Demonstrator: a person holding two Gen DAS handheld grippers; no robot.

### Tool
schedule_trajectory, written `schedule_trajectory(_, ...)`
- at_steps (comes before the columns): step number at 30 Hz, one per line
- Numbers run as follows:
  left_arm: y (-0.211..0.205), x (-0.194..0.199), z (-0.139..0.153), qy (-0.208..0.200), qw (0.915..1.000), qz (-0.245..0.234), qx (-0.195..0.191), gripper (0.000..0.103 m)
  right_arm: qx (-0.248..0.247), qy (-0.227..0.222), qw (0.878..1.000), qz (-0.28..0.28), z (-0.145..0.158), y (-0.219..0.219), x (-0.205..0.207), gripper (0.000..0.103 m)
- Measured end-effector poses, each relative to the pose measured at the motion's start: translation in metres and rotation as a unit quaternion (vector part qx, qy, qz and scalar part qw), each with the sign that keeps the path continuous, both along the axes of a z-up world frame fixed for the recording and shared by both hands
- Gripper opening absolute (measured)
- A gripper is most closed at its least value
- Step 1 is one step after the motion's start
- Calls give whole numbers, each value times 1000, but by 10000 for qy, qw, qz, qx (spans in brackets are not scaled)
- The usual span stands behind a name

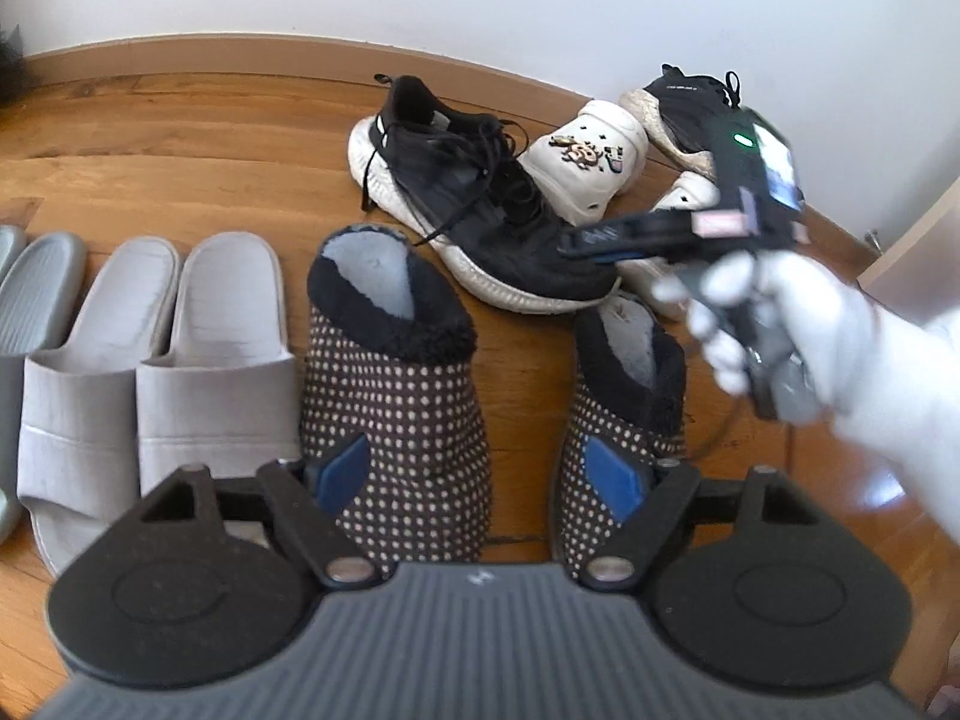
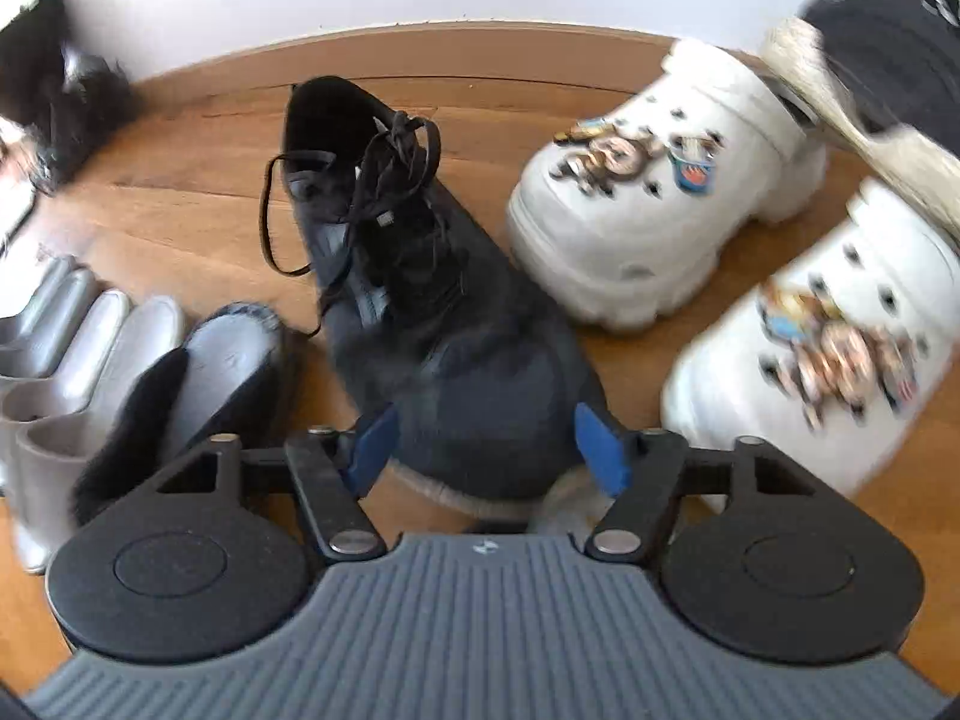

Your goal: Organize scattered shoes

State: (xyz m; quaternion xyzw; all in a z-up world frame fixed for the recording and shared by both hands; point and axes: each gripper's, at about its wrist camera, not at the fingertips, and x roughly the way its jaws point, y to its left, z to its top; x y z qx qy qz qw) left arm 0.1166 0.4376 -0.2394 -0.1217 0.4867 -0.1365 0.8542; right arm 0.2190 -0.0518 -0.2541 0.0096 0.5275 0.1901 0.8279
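A black sneaker [image 1: 480, 210] [image 2: 432, 312] with a white sole lies on the wooden floor, laces loose. My right gripper [image 2: 486, 450] [image 1: 600, 243], held by a gloved hand [image 1: 780, 324], is over its toe. The jaws stand apart with the toe between the blue pads, and the blurred view shows no squeeze. My left gripper [image 1: 477, 474] hangs open above the toes of two dotted slippers [image 1: 390, 396] [image 1: 624, 384], gripping nothing. Behind lie two white clogs [image 2: 648, 210] [image 2: 828, 330] with charms. A second black sneaker [image 2: 888, 42] rests tilted on them.
Pale grey slides [image 1: 150, 348] stand side by side left of the slippers, with greenish slides [image 1: 36, 288] beyond. A wooden skirting board [image 1: 240, 57] and white wall bound the far side. A pale panel [image 1: 918, 252] stands at the right. A dark furry thing [image 2: 48, 60] lies far left.
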Motion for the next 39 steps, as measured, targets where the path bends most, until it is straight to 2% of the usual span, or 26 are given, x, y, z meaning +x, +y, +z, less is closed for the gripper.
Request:
schedule_trajectory(2, 0, 0, -3, 38, 10000, 15, -9, 79, 124, 123, 9998, -128, -7, 7, 5, 30)
schedule_trajectory(8, -2, 1, -5, 51, 10000, 54, 39, 79, 503, -264, 9980, -263, -2, 10, 3, 35)
schedule_trajectory(9, -2, 1, -4, 48, 10000, 63, 40, 79, 415, -345, 9984, -193, 0, 8, -1, 39)
schedule_trajectory(11, -3, 0, -4, 58, 10000, 58, 16, 79, 30, -437, 9984, -347, 5, 5, -6, 59)
schedule_trajectory(13, -4, -4, -6, 123, 9999, -32, -61, 79, 11, -184, 9947, -1016, 15, -15, -15, 82)
schedule_trajectory(14, -4, -6, -7, 142, 9998, -77, -106, 80, 96, -122, 9938, -1103, 17, -18, -17, 84)
schedule_trajectory(17, -4, -10, -10, 229, 9996, -54, -122, 80, 498, 255, 9903, -1274, 15, -34, -26, 80)
schedule_trajectory(20, 0, -14, -14, 355, 9992, 28, -192, 81, 765, 695, 9844, -1426, -3, -37, -21, 65)
schedule_trajectory(22, 1, -16, -15, 365, 9992, 43, -180, 82, 812, 739, 9827, -1491, -11, -39, -20, 43)
schedule_trajectory(24, 3, -17, -17, 370, 9992, 71, -161, 84, 933, 806, 9805, -1529, -18, -39, -18, 34)
schedule_trajectory(28, 6, -17, -19, 422, 9988, 144, -190, 84, 1054, 657, 9828, -1365, -22, -25, -10, 34)
schedule_trajectory(31, 6, -17, -15, 395, 9990, 126, -191, 84, 1587, 671, 9801, -981, -33, -15, 3, 36)
schedule_trajectory(32, 6, -17, -12, 357, 9991, 104, -191, 84, 1478, 642, 9818, -1002, -28, -14, 2, 36)
schedule_trajectory(33, 7, -18, -10, 325, 9993, 100, -177, 84, 1333, 610, 9837, -1040, -22, -13, 1, 45)
schedule_trajectory(34, 7, -19, -8, 292, 9994, 97, -161, 84, 1328, 592, 9837, -1055, -17, -14, -2, 62)
schedule_trajectory(35, 8, -20, -6, 260, 9995, 94, -146, 84, 1395, 549, 9828, -1074, -6, -20, -11, 71)
schedule_trajectory(36, 9, -21, -5, 255, 9995, 105, -143, 84, 1371, 482, 9828, -1137, 9, -27, -25, 90)
schedule_trajectory(37, 11, -23, -3, 256, 9995, 149, -140, 84, 1335, 448, 9829, -1187, 15, -30, -33, 101)
schedule_trajectory(39, 15, -25, -1, 271, 9994, 180, -117, 84, 1229, 406, 9847, -1167, 38, -43, -66, 102)
